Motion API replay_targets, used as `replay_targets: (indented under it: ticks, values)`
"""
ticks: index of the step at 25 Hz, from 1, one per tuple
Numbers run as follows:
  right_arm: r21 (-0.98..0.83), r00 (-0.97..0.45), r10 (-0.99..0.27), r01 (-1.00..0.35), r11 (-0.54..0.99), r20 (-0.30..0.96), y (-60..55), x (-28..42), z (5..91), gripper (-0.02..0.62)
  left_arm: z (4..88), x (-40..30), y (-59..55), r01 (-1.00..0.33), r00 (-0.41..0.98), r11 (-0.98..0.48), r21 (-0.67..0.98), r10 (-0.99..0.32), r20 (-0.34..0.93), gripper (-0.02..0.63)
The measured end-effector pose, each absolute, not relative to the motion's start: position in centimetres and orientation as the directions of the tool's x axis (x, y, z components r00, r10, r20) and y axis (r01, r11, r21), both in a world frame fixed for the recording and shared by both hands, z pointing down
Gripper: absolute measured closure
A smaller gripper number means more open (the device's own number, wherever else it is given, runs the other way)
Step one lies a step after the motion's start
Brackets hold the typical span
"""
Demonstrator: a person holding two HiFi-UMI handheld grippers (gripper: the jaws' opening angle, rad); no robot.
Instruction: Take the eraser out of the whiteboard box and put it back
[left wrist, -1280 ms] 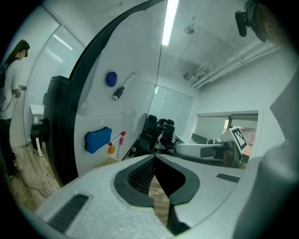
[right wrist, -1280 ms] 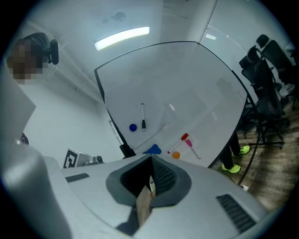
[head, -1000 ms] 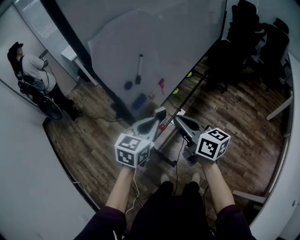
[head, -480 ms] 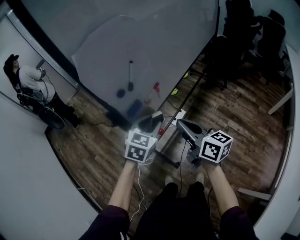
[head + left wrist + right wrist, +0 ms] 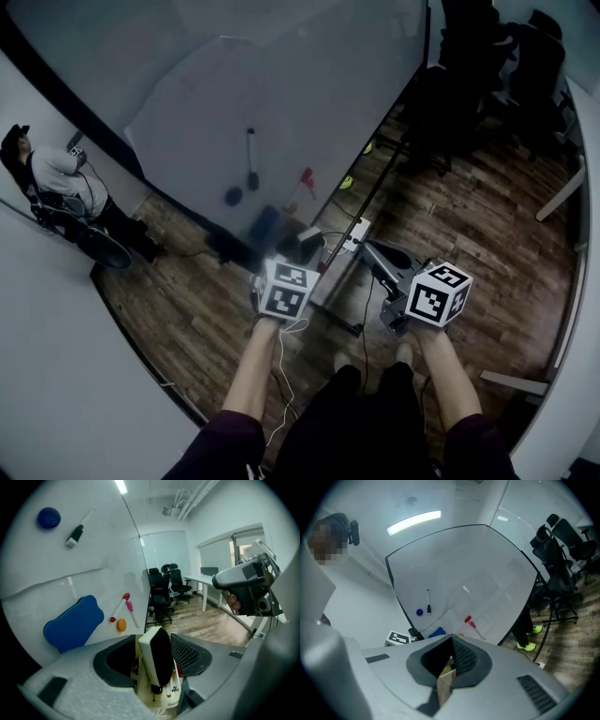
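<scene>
White plastic backed with black felt, the block-shaped eraser [image 5: 157, 660] stands on end in the cream whiteboard box [image 5: 164, 698], directly between the jaws of the left claw [image 5: 153, 641]. Those jaws have just been opening and now stand spread; the felt face is close to the meshed pad on the right, but neither pad presses on it. The right claw [image 5: 451, 645] is pressed together, pinching a tan wall of the box. Beyond the left claw and to its left, a blue wavy-edged pad [image 5: 74, 623] clings to the whiteboard [image 5: 93, 564].
</scene>
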State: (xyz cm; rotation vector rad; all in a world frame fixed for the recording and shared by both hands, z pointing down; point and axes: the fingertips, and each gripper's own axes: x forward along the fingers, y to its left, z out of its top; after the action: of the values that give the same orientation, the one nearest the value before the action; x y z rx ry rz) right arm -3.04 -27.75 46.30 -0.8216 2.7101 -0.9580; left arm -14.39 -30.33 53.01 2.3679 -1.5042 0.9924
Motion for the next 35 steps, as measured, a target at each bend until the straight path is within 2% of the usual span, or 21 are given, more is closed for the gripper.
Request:
replay_targets:
  ticks: [6, 17, 35]
  values:
    - [-0.625, -0.838, -0.544, -0.444, 0.642, 0.037, -28.0, -3.3, 46.5, 0.592, 53.7, -14.5, -30.4, -0.836, 0.239, -0.494, -0.239, -0.720, 0.651, 0.414]
    - [-0.625, -0.841, -0.540, -0.441, 0.643, 0.038, -28.1, -3.7, 46.5, 0.593, 53.4, -14.9, -30.4, -0.850, 0.253, -0.483, -0.211, -0.724, 0.642, 0.453]
    - [-0.595, -0.873, -0.488, -0.391, 0.702, -0.003, -28.6, -4.2, 42.5, 0.592, 44.4, -14.8, -29.2, -0.901, 0.262, -0.389, -0.193, -0.841, 0.473, 0.454]
